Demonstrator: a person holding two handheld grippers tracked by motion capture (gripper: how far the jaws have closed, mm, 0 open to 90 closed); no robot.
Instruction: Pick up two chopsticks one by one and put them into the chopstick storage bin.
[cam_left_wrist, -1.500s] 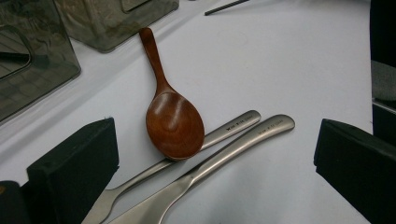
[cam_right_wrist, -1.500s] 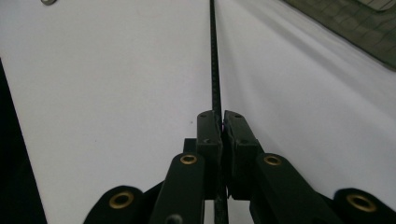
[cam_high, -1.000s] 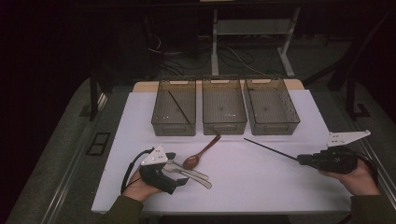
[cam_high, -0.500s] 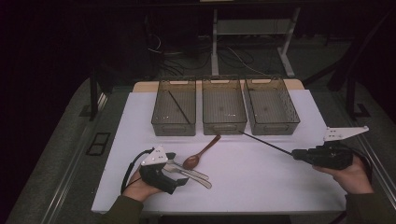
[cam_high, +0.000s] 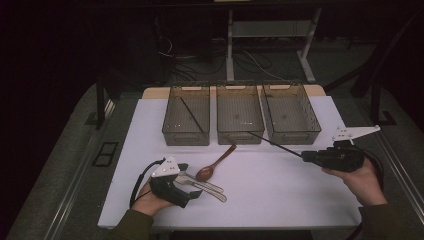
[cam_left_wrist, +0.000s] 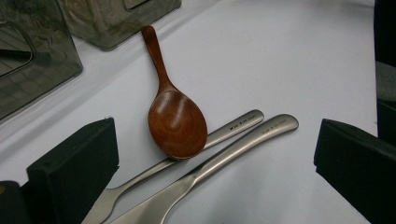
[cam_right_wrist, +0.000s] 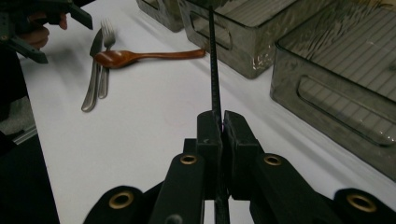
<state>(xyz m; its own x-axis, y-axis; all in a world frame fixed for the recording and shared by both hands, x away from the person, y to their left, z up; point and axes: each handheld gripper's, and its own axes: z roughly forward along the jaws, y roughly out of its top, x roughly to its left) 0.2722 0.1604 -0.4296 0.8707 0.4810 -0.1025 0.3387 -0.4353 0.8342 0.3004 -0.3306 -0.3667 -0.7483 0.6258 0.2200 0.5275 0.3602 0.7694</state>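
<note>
The right gripper (cam_right_wrist: 218, 122) has its two black jaws pressed tight together on a thin black chopstick (cam_right_wrist: 214, 60), pinching it near one end so that the long remainder juts straight out ahead. In the high view that stick (cam_high: 274, 143) slants up and to the left from the right gripper (cam_high: 306, 157), lifted off the white table top (cam_high: 280, 200), with its far tip over the front edge of the middle smoky translucent plastic bin (cam_high: 239, 114). The person's right hand (cam_high: 361, 181) grips the tool from below, at the right side of the table.

The left gripper (cam_left_wrist: 215, 154) stands with its jaws wide apart and nothing pinched between them. Between the two black pads, flat on the table, lie a dark brown wooden spoon (cam_left_wrist: 173, 112) with its bowl facing up, a brushed steel fork handle (cam_left_wrist: 219, 136) and a brushed steel knife handle (cam_left_wrist: 243, 144); the spoon bowl rests on the fork handle. The left hand (cam_high: 150, 202) keeps this gripper (cam_high: 189, 186) low near the front left of the table.

Beyond the cutlery, three bins sit side by side at the back of the table. The left bin (cam_high: 186, 115) holds a second black chopstick (cam_high: 192, 115) lying diagonally, and the right bin (cam_high: 290, 113) stands just beside the middle one.
</note>
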